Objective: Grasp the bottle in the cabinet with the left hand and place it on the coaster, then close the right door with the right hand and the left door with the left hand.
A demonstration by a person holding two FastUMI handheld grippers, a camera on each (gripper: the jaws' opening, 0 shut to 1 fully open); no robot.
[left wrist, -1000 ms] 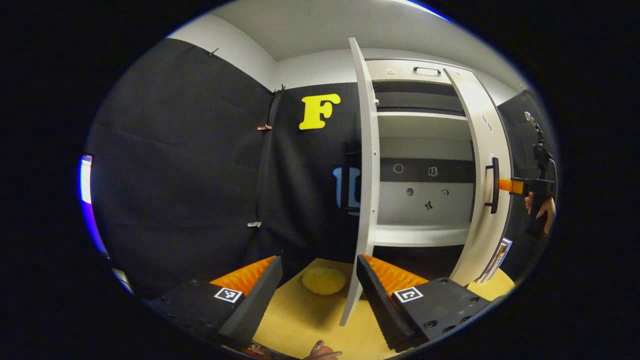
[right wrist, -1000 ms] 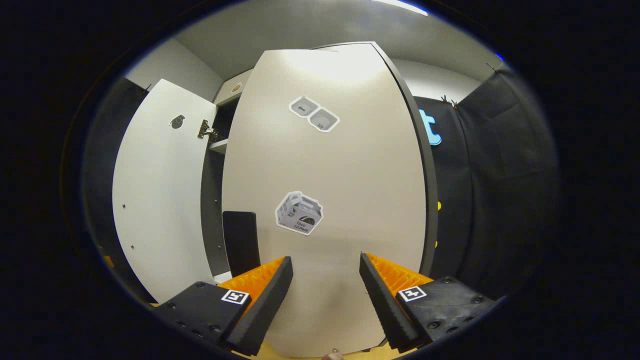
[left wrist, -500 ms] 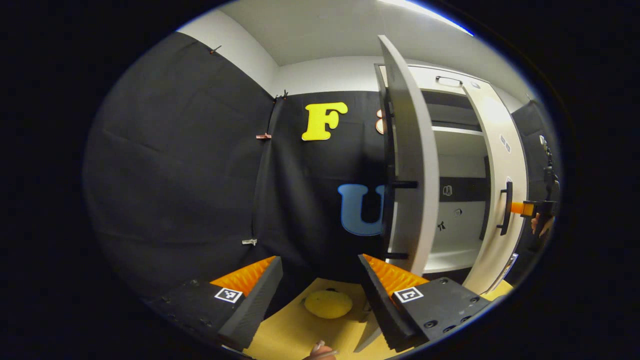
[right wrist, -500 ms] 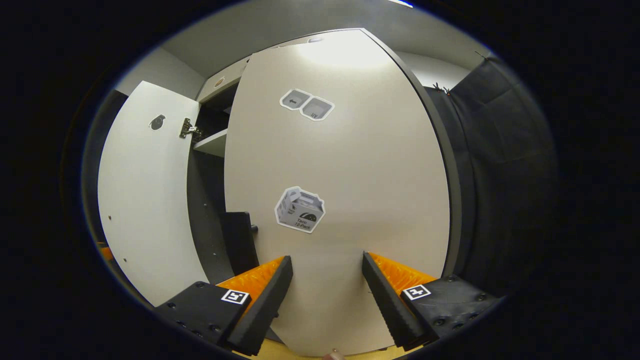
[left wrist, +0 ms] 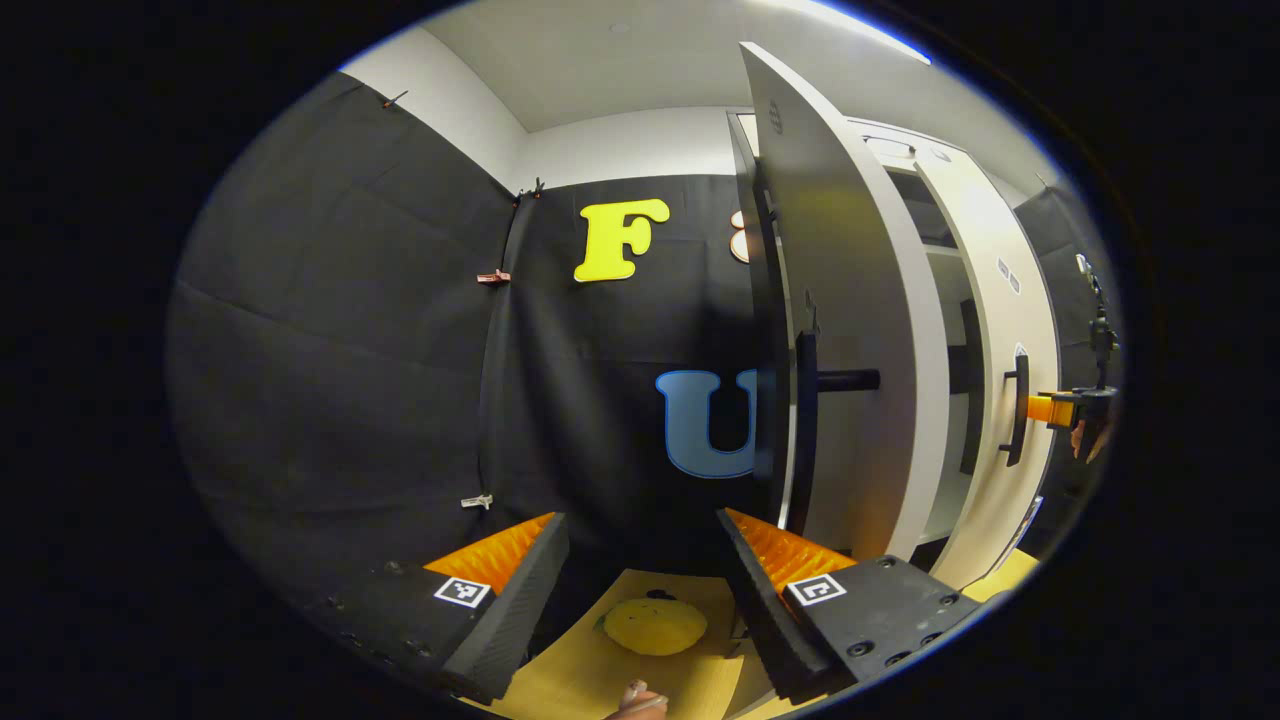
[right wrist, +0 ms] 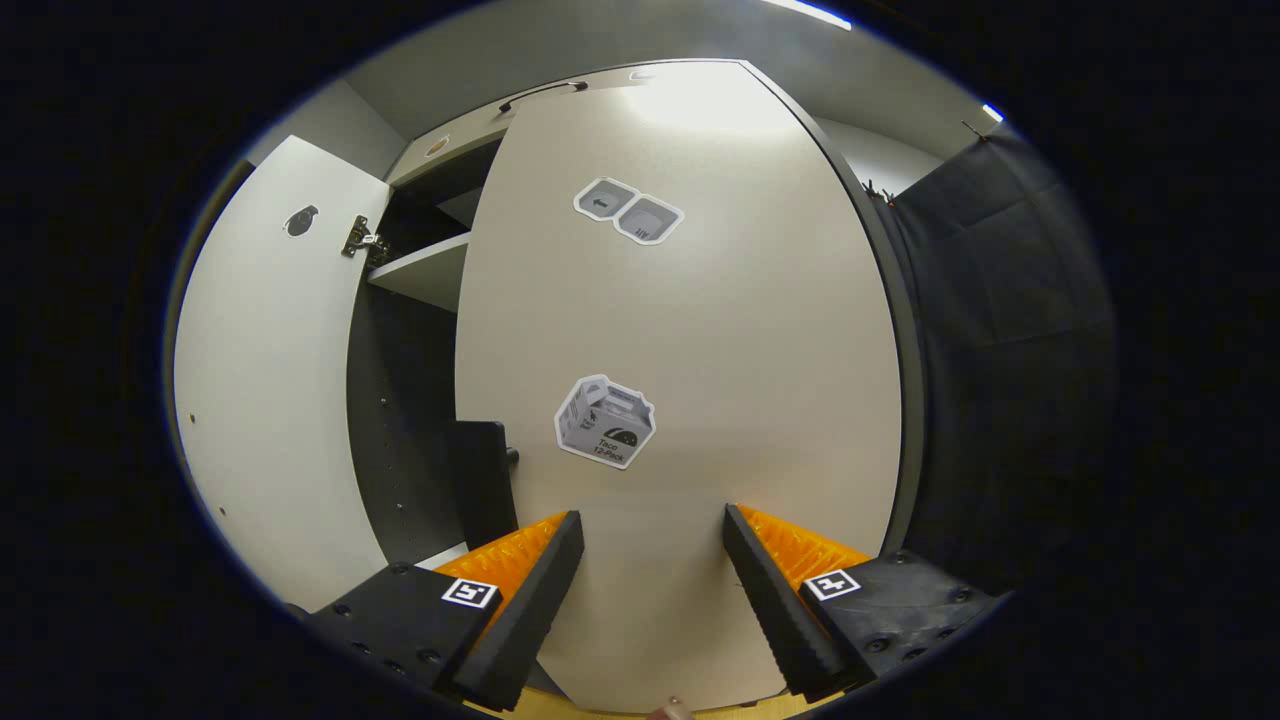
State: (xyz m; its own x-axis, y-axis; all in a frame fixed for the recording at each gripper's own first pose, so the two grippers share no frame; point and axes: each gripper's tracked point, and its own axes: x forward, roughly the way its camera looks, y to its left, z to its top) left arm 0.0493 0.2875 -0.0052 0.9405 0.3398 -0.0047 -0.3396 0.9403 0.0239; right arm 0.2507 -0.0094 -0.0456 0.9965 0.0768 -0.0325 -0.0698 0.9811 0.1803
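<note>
1. Left gripper (left wrist: pixel 640 560): jaws released, nothing between them; below, a yellow coaster (left wrist: pixel 655 626) lies on the wooden table (left wrist: pixel 570 680).
2. Left door (left wrist: pixel 850 330), right of centre, stands ajar.
3. Right gripper (right wrist: pixel 645 560): jaws released, facing the right door (right wrist: pixel 700 350) filling centre frame.

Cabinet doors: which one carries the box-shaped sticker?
The right white cabinet door, facing the right gripper. The left white cabinet door shows a small dark round sticker instead.
</note>
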